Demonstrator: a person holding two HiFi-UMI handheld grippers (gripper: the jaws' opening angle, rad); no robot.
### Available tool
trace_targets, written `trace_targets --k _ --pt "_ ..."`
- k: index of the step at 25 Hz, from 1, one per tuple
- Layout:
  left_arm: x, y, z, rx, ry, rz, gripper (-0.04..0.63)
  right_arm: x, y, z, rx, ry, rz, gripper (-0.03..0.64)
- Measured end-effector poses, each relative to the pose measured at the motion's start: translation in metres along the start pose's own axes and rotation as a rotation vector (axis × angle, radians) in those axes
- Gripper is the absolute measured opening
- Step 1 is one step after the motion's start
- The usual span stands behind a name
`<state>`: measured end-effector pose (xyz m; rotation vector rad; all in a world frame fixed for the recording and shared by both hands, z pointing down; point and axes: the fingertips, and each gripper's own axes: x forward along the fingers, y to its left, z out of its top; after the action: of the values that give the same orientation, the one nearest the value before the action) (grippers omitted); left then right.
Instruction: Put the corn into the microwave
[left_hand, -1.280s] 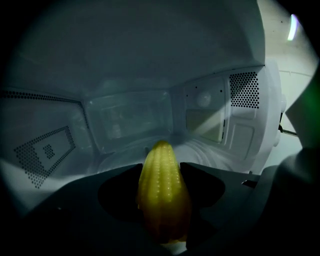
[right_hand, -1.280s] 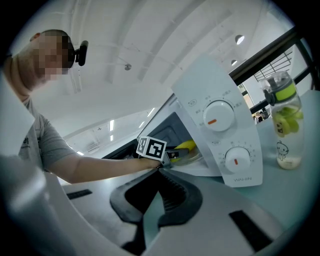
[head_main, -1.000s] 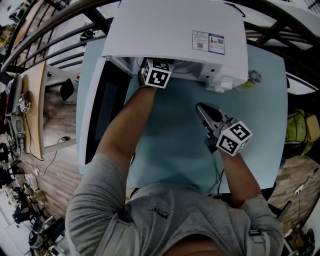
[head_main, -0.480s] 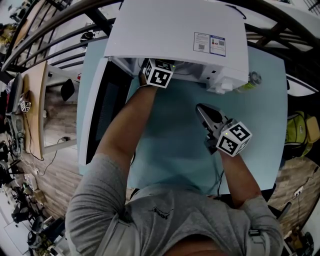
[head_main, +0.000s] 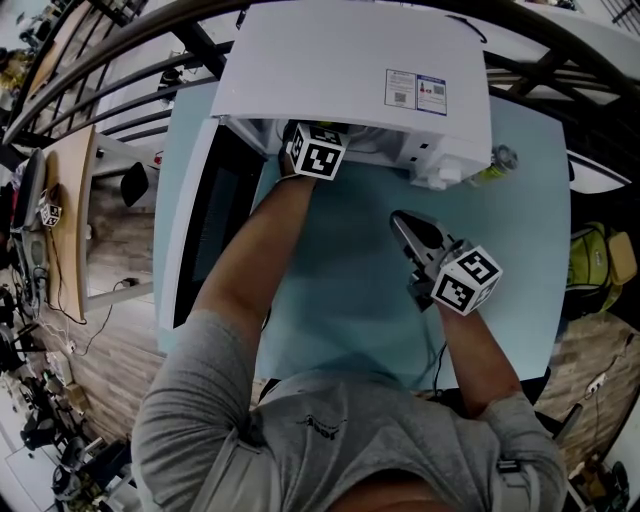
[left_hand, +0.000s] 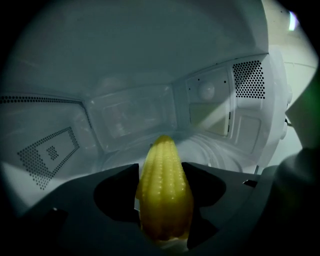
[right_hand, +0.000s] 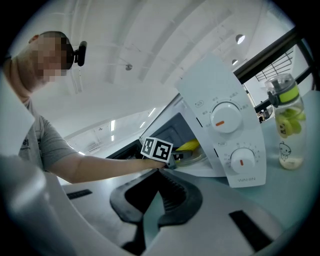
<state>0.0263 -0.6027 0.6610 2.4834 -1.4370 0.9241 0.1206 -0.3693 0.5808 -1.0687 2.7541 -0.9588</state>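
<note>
The pale blue table (head_main: 350, 290) carries a white microwave (head_main: 340, 70) at its far edge. The microwave's dark-windowed door (head_main: 205, 220) is swung open to the left. The person's left forearm (head_main: 255, 250) reaches across the table into the open cavity.

The left gripper (left_hand: 160, 167) is inside the oven, and only its marker cube shows from the head view. Its jaws are opening, spread about as wide as the corn (left_hand: 164, 200) that stands between them. The right-hand jaw lies against the cob's side. A thin pale sliver shows along the left-hand one, so the clamp looks slack rather than tight.

The right gripper (head_main: 400, 218) hovers over the bare table, near and to the right of the oven, and points towards it. Its jaws are together at the tips with nothing between them.

The corn is a stubby yellow cob with neat rows of kernels, glossy and tapering to a rounded tip. That tip points at the far wall of the cavity. From the right gripper view it sits low in the oven, over the glass turntable (right_hand: 197, 156). Whether it rests on the glass cannot be told.

A clear bottle (right_hand: 286, 122) with a green collar stands on the table just right of the microwave, beside its two dials.
</note>
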Motion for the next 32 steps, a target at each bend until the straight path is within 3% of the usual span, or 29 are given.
trace_targets --k 4,9,12,23,32 --pt "-0.004 -0.001 0.002 -0.001 -0.016 -0.007 0.282 -0.002 0.001 -0.001 -0.001 0.0 -0.004 0.018" --pt "-0.007 -0.002 -0.002 -0.055 -0.031 -0.027 0.362 -0.004 0.004 0.0 -0.003 -0.004 0.0 0.018" --pt "-0.012 -0.007 0.002 -0.04 -0.054 -0.043 0.374 -0.005 0.006 0.002 -0.008 -0.003 -0.003 0.018" --pt "-0.044 -0.008 -0.005 -0.122 -0.056 -0.055 0.385 -0.01 0.013 0.009 -0.037 0.0 -0.035 0.018" --pt "-0.098 -0.024 -0.01 -0.175 -0.076 -0.094 0.383 -0.02 0.014 0.016 -0.088 0.004 -0.11 0.018"
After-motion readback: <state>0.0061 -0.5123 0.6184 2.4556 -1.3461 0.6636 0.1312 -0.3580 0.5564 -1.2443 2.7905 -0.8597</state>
